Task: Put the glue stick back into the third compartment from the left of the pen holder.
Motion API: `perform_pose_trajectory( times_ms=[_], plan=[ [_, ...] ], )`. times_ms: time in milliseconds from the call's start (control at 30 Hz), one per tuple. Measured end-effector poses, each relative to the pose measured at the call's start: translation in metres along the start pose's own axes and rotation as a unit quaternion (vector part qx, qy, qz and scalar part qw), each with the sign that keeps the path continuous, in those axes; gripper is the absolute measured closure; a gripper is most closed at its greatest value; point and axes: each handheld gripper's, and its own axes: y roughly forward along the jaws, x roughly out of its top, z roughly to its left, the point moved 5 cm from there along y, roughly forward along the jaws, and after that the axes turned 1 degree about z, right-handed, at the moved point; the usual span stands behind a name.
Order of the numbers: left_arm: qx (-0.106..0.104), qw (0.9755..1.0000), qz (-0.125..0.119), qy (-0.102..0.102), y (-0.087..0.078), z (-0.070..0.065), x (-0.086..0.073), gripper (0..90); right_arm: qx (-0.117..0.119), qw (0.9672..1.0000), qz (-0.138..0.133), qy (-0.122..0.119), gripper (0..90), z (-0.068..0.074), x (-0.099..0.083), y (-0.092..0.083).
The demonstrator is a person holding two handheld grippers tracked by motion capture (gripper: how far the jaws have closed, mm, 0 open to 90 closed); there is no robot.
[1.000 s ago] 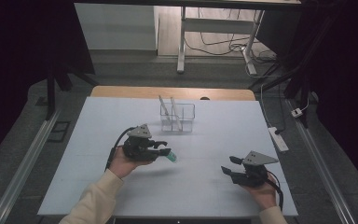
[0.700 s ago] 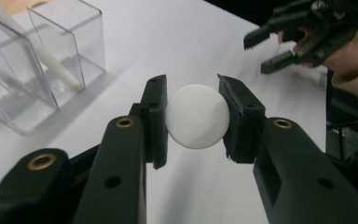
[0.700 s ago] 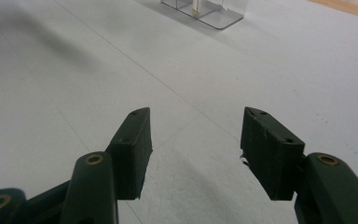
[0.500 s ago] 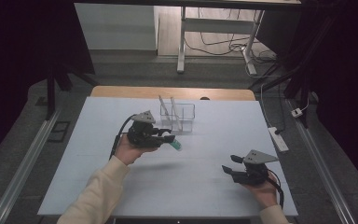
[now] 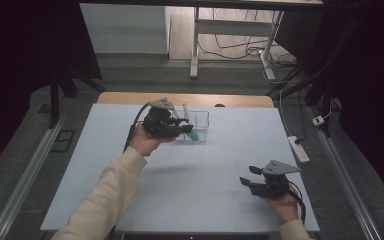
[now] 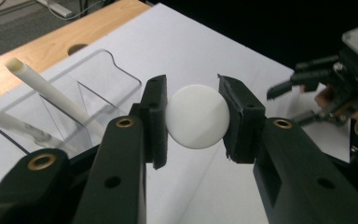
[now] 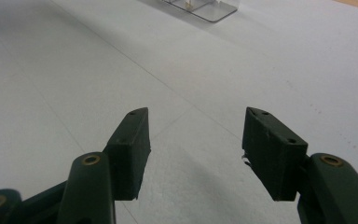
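My left gripper point(image 5: 187, 129) is lifted above the table, right in front of a clear plastic organizer point(image 5: 202, 120). It is shut on a small teal item point(image 5: 193, 135). Seen end-on in the left gripper view, that item shows a round white face point(image 6: 196, 116) pinched between both pads of the left gripper point(image 6: 193, 116). Two white sticks point(image 6: 51, 91) lean in the organizer point(image 6: 98, 74). My right gripper point(image 5: 247, 175) rests low near the table's front right. Its jaws stand open over bare tabletop, and the right gripper view shows the right gripper point(image 7: 196, 149) with nothing between the pads.
A white table top point(image 5: 210, 165) spreads between the hands. A wooden strip point(image 5: 240, 100) runs along its far edge. A power strip point(image 5: 299, 148) lies off the right side. The organizer's base point(image 7: 200, 7) is far ahead in the right gripper view.
The left hand has risen and moved away from me to the right, carrying the teal item up to the organizer. The right hand has stayed put.
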Motion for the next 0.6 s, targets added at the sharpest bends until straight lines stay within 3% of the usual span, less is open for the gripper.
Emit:
perform_pose_trajectory(
  times_ms=[600],
  plan=[
    [0.042,0.9979,0.008,-0.048,0.028,0.041,0.03,64.5,-0.004,1.0,0.001,0.007,40.3,-0.003,-0.002,-0.001]
  ],
)
